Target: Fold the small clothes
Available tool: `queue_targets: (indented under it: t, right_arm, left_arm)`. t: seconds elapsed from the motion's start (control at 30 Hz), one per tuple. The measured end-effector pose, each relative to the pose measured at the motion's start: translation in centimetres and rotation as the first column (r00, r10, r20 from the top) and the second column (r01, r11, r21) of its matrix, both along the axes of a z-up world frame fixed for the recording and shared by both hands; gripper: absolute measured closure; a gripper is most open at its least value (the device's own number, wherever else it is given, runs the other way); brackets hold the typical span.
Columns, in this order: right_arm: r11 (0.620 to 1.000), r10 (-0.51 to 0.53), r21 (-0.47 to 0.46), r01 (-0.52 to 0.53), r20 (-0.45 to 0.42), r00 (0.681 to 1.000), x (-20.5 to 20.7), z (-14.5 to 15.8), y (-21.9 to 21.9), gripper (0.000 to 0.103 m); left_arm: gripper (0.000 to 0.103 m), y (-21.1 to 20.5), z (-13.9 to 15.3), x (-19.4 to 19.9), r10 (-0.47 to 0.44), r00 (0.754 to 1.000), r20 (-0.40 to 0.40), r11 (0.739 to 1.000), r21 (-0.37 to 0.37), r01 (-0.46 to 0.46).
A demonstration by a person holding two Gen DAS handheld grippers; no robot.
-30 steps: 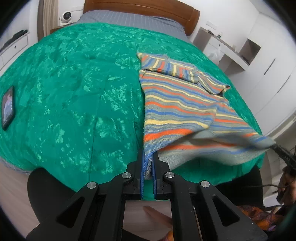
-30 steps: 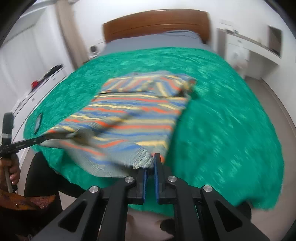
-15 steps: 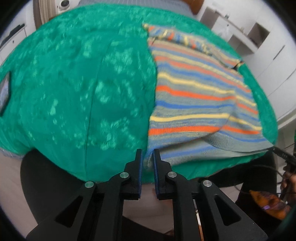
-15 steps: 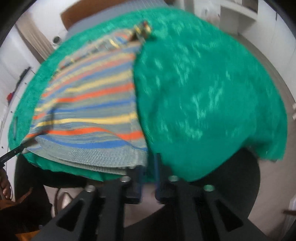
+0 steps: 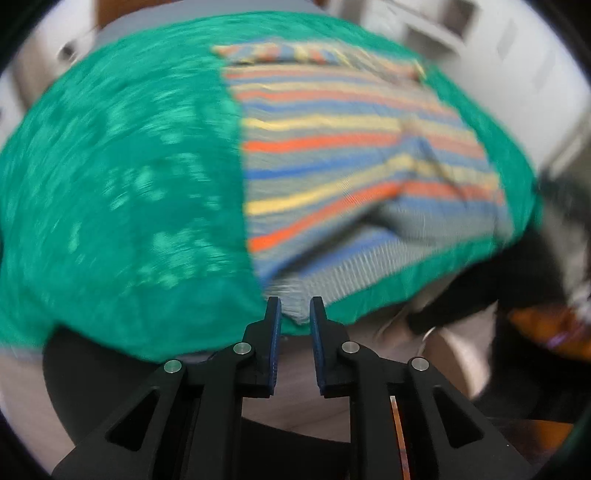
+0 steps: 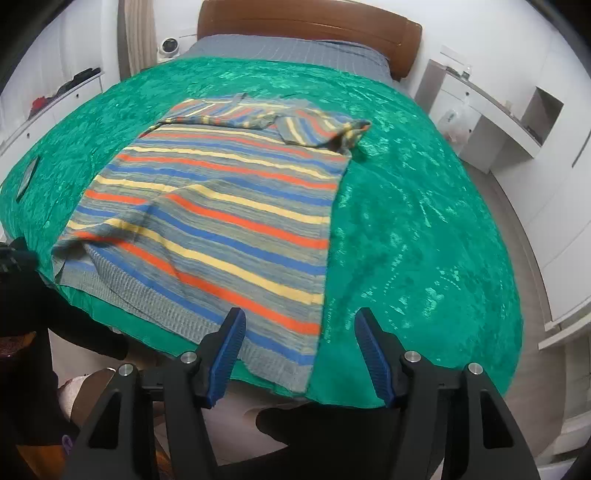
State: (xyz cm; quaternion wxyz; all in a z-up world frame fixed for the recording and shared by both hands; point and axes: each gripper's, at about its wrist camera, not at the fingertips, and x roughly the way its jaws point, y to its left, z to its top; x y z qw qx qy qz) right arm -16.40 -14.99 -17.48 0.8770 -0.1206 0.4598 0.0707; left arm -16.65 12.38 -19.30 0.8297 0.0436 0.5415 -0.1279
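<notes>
A striped knit sweater (image 6: pixel 229 199) in grey, blue, orange and yellow lies spread on the green bedspread (image 6: pixel 424 206), hem toward the near edge and sleeves folded in at the far end. My right gripper (image 6: pixel 300 321) hovers over the hem's right corner. Its jaws are wide and still opening, and the pads touch no cloth. In the blurred left wrist view the sweater (image 5: pixel 354 155) has a raised fold in the middle. My left gripper (image 5: pixel 295 308) is at the hem's left corner. Its jaws are opening, and a narrow gap shows cloth behind the blue pads.
A dark phone (image 6: pixel 27 177) lies on the bedspread's left side. A wooden headboard (image 6: pixel 306 22) stands at the far end, white drawers (image 6: pixel 55 99) to the left, a white desk (image 6: pixel 491 110) to the right. Wood floor runs along the right.
Both grippers came down with the hem and laid it on the bed's near edge. The right jaws have spread wide and the left jaws have parted slightly, letting the corners go.
</notes>
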Motion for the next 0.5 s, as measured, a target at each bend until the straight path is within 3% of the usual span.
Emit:
queue_targets:
  t: [0.1, 0.13, 0.2, 0.27, 0.33, 0.47, 0.5]
  right_arm:
    - [0.999, 0.011, 0.042, -0.01, -0.016, 1.0, -0.1, 0.0, 0.1, 0.042]
    - [0.994, 0.056, 0.09, -0.054, -0.021, 0.998, -0.3, 0.2, 0.5, 0.042]
    - [0.969, 0.178, 0.182, -0.168, -0.036, 0.983, -0.6, 0.4, 2.3, 0.042]
    - [0.91, 0.327, 0.289, -0.297, -0.062, 0.943, -0.1, 0.1, 5.8, 0.042]
    - [0.86, 0.442, 0.307, -0.408, -0.051, 0.895, 0.3, -0.7, 9.5, 0.042]
    - [0.757, 0.638, 0.209, -0.619, -0.031, 0.77, 0.6, -3.6, 17.4, 0.043]
    - [0.745, 0.654, 0.196, -0.638, -0.026, 0.756, 0.7, -4.1, 18.4, 0.044]
  left_arm:
    - [0.087, -1.6, -1.9, 1.7, -0.013, 1.0, -0.02, 0.995, 0.098, 0.015]
    - [0.087, -1.4, -2.3, 2.3, 0.009, 1.0, -0.026, 0.995, 0.102, -0.006]
    - [0.1, -0.6, -2.4, 3.1, 0.038, 0.999, -0.038, 0.998, 0.052, -0.036]
    - [0.103, 0.5, -1.8, 3.2, 0.042, 0.999, -0.034, 0.998, -0.036, -0.043]
    - [0.103, 1.7, -0.7, 2.7, 0.027, 1.0, -0.011, 0.994, -0.106, -0.028]
    - [0.103, 4.6, 1.1, 0.8, 0.002, 1.0, 0.024, 0.986, -0.164, 0.002]
    - [0.103, 5.4, 1.4, 0.5, 0.004, 1.0, 0.029, 0.984, -0.18, 0.002]
